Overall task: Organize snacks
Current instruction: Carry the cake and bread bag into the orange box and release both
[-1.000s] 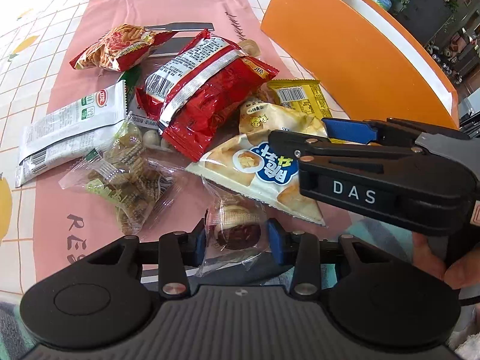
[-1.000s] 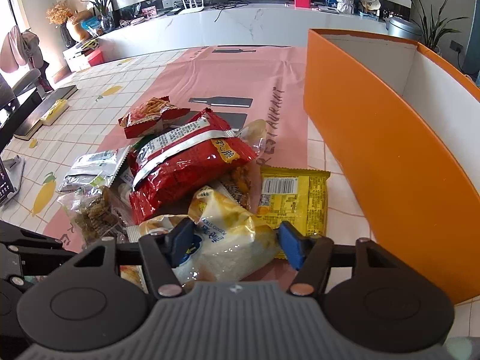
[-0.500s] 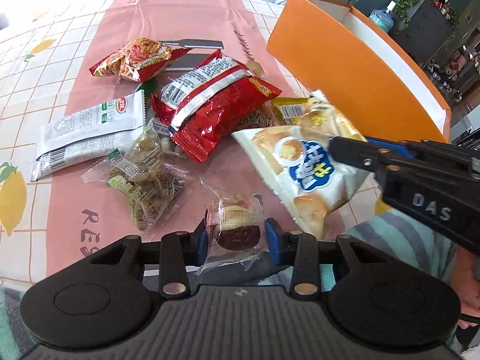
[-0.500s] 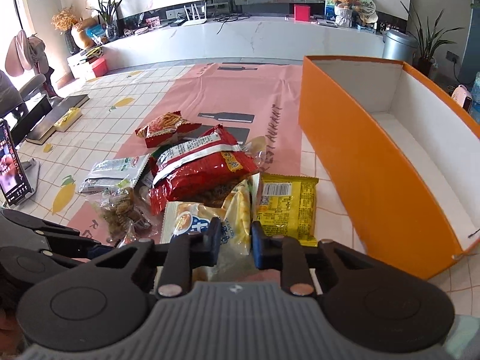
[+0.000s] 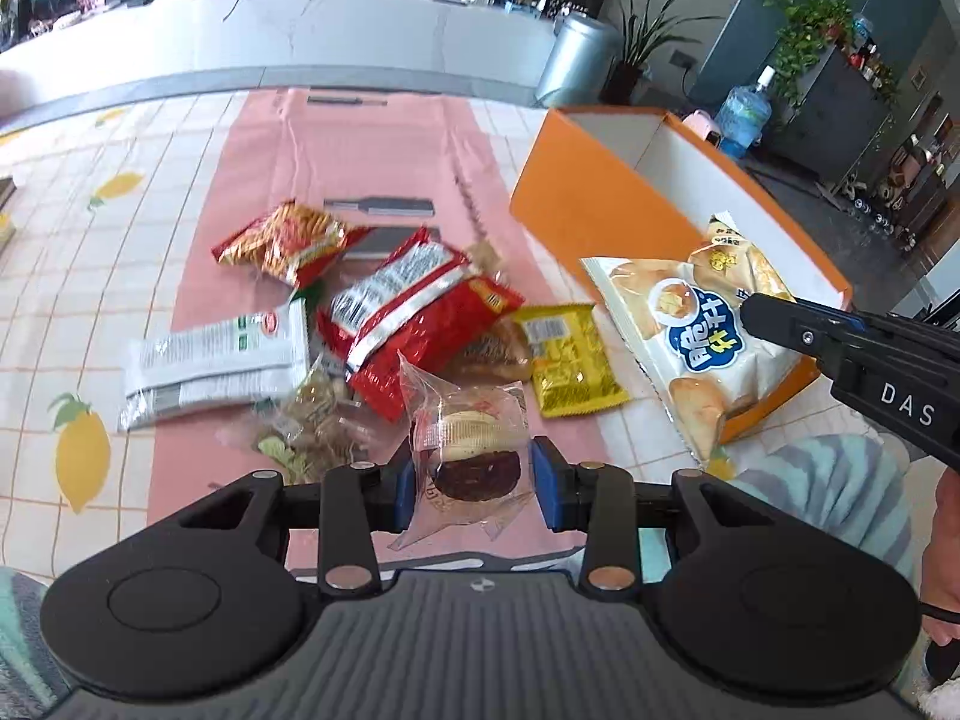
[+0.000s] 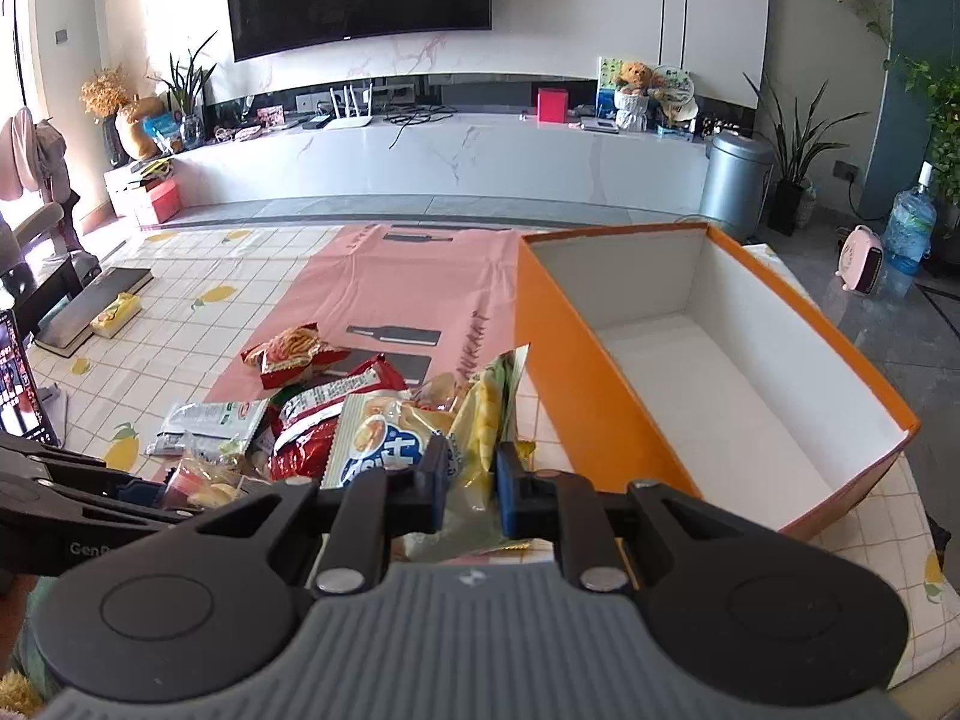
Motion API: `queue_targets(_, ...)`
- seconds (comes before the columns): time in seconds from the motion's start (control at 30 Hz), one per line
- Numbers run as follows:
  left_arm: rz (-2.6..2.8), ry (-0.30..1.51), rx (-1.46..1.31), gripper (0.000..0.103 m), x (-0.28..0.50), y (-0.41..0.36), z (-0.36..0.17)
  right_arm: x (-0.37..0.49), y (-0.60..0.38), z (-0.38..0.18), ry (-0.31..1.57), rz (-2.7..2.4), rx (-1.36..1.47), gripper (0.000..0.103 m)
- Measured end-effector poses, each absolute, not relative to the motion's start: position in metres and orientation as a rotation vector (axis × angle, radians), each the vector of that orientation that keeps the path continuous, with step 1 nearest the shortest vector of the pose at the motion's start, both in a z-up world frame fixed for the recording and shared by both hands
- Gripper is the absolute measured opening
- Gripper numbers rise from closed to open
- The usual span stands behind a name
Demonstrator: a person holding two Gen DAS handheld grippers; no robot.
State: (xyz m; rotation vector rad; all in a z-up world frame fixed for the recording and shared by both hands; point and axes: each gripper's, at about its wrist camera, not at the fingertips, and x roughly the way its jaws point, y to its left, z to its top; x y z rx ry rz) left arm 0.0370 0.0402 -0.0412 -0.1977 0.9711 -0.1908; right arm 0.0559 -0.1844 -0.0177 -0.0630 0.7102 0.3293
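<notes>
My left gripper [image 5: 471, 474] is shut on a clear-wrapped small cake [image 5: 474, 438] and holds it above the pink mat [image 5: 372, 144]. In the right wrist view, my right gripper [image 6: 471, 480] has its jaws closing on a white and yellow chip bag [image 6: 384, 444], the pads pinching its crumpled edge. In the left wrist view that chip bag [image 5: 702, 330] hangs from the right gripper [image 5: 774, 318] in front of the near end of the orange box [image 5: 576, 204]. The orange box [image 6: 576, 372] is open, with a bare white inside.
On the mat lie a red bag [image 5: 414, 306], a yellow packet [image 5: 567, 360], an orange-red snack bag [image 5: 282, 237], a white and green pack [image 5: 216, 354] and a clear bag of brown snacks [image 5: 306, 426]. A phone [image 6: 18, 384] stands at far left.
Both grippers rose. The right gripper shut on the chip bag and lifted it off the table towards the orange box. The left gripper lifted the wrapped cake.
</notes>
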Motion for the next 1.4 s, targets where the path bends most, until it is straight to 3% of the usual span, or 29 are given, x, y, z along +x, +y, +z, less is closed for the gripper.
queue_targets(0.67,-0.406,0.817,-0.003,0.043,0.099,-0.087,0.031,0.083,-0.308,0.032,0.623,0.185,-0.022,0.012)
queue_targets(0.97,-0.47,0.907,0.098,0.043,0.159,-0.15,0.006,0.152,-0.329,0.011,0.713,0.207,-0.194,0.012)
queue_targets(1.4,-0.587,1.064,0.266,0.043,0.214,-0.179,-0.05,0.225,-0.329,-0.054,0.914,0.35,-0.324,0.012)
